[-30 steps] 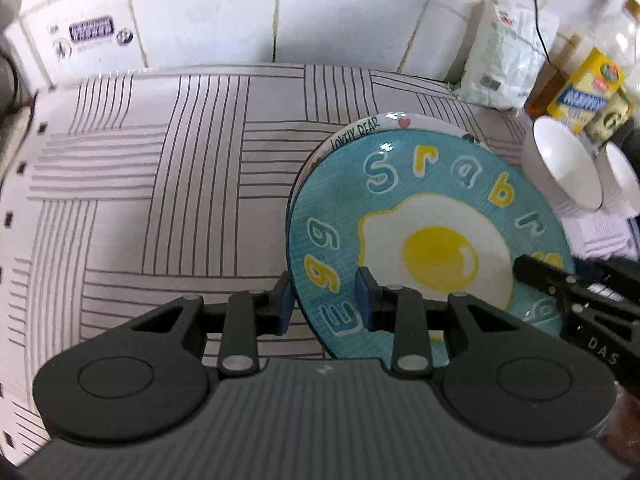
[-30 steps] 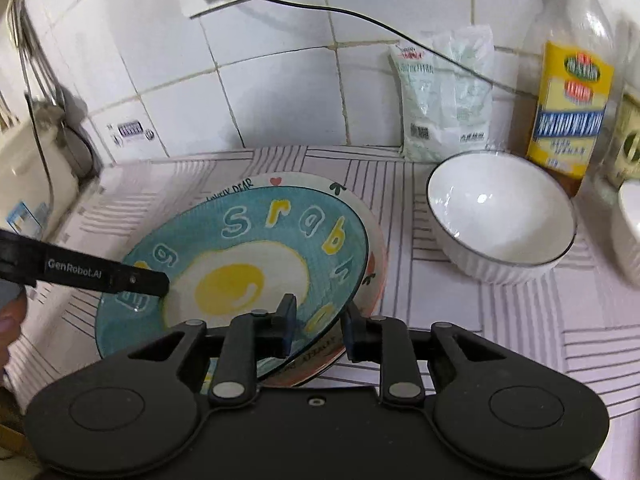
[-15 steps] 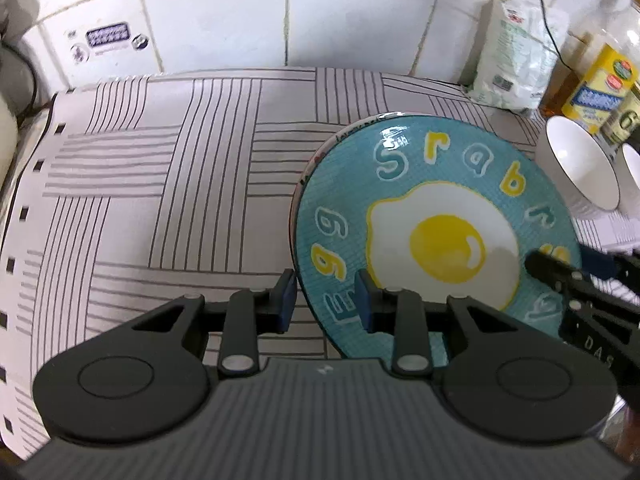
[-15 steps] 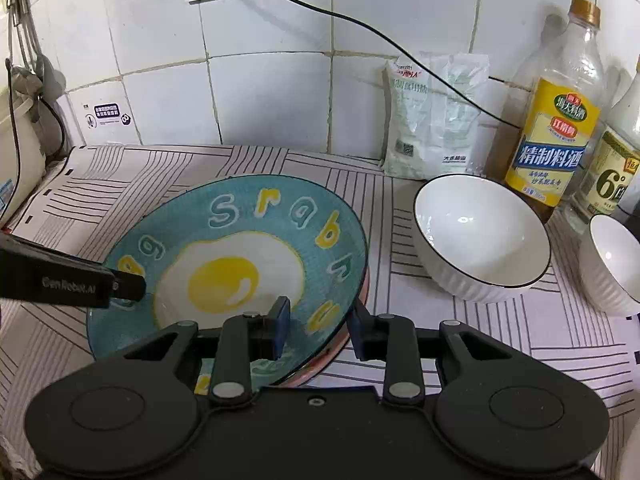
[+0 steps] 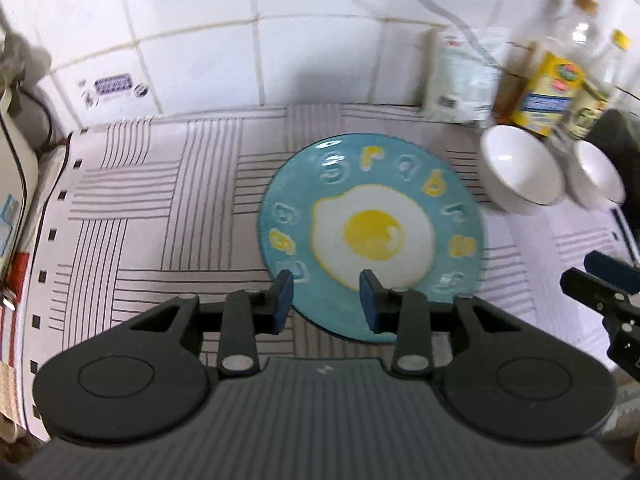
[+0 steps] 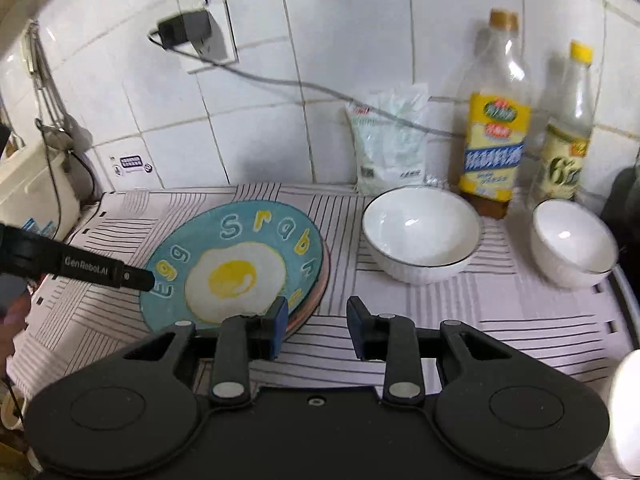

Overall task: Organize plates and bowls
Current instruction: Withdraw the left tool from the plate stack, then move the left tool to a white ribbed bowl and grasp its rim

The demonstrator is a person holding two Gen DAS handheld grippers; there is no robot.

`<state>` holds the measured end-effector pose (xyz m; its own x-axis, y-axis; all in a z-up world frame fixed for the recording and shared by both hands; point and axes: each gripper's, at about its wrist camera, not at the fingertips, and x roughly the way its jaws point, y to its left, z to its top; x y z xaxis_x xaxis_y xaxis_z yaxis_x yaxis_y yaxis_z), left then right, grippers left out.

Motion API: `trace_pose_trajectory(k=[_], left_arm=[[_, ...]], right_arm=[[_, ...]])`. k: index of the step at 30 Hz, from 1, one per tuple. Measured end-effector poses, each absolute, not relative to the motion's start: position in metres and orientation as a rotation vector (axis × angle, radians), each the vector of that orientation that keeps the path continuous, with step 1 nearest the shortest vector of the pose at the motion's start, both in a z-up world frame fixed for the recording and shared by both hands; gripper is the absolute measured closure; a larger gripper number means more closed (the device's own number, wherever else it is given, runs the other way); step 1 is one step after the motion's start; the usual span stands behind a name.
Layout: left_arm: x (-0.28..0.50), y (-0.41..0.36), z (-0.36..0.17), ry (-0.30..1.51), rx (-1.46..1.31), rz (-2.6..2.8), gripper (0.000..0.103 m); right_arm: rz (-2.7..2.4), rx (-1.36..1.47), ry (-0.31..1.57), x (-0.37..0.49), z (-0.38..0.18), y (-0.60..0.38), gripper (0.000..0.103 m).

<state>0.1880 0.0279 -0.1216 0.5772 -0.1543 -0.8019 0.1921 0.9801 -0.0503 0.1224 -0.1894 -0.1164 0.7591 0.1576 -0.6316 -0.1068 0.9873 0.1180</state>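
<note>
A blue plate with a fried-egg picture (image 5: 372,232) lies flat on the striped mat, stacked on a pink-rimmed plate (image 6: 322,284); the blue plate also shows in the right wrist view (image 6: 236,268). My left gripper (image 5: 326,300) is open, hovering over the plate's near rim, holding nothing. My right gripper (image 6: 316,326) is open and empty, just right of the stack. Two white bowls stand to the right: a large bowl (image 6: 420,236) and a small bowl (image 6: 572,244).
Two bottles (image 6: 494,120) and a white bag (image 6: 390,148) stand against the tiled wall behind the bowls. A cable runs from a wall socket (image 6: 188,32). A white appliance (image 6: 28,196) stands at the far left. The striped mat (image 5: 140,208) covers the counter.
Both grippers let go of the blue plate, opened wider and pulled back. The plate now lies flat on the pink-rimmed plate, no longer tilted.
</note>
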Motion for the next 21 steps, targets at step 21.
trace_pose_trajectory(k=[21], left_arm=[[0.095,-0.072,-0.071,0.872,0.162,-0.513,0.044]], right_arm=[[-0.018,0.009,0.592,-0.019,-0.073,-0.250,0.038]])
